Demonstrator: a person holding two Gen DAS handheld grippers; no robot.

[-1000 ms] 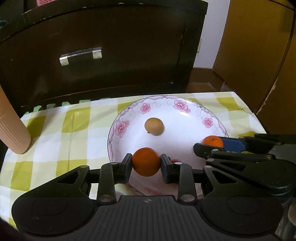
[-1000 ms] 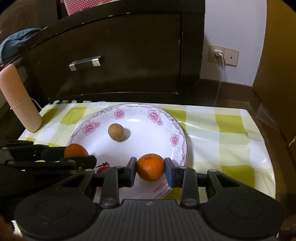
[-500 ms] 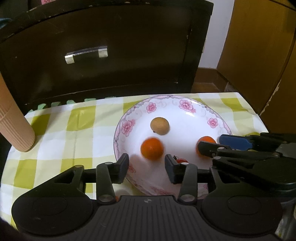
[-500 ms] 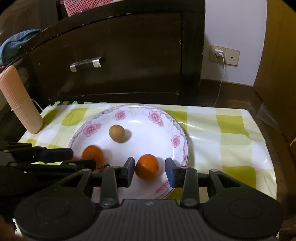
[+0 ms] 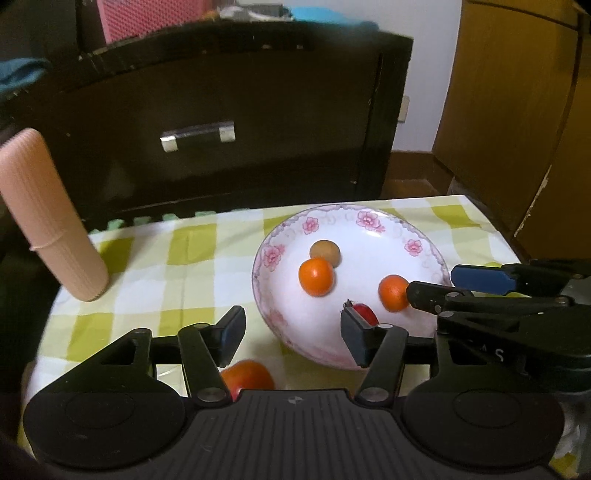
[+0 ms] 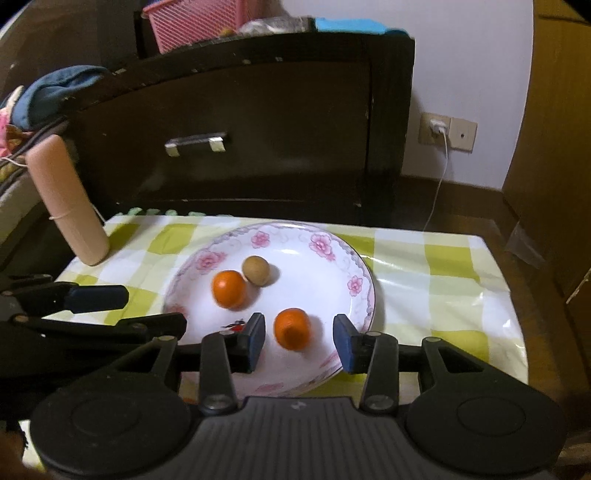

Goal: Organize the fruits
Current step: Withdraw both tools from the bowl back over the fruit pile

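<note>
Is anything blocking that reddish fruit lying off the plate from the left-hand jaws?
Nothing visible. The reddish fruit lies on the tablecloth just below the open left gripper, partly hidden by its body. The plate sits to the right.

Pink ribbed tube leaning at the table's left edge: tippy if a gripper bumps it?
Probably tippy: the pink ribbed tube is tall, narrow and tilted, touching the checked cloth only at its bottom end. Being round, it would likely roll. It looks light, though that is uncertain.

Home room: checked-cloth bench [image 6: 443,273] before dark wooden cabinet [image 6: 280,140]; pink basket [image 6: 199,22] atop cabinet, wall socket [image 6: 447,131] right of cabinet.
</note>
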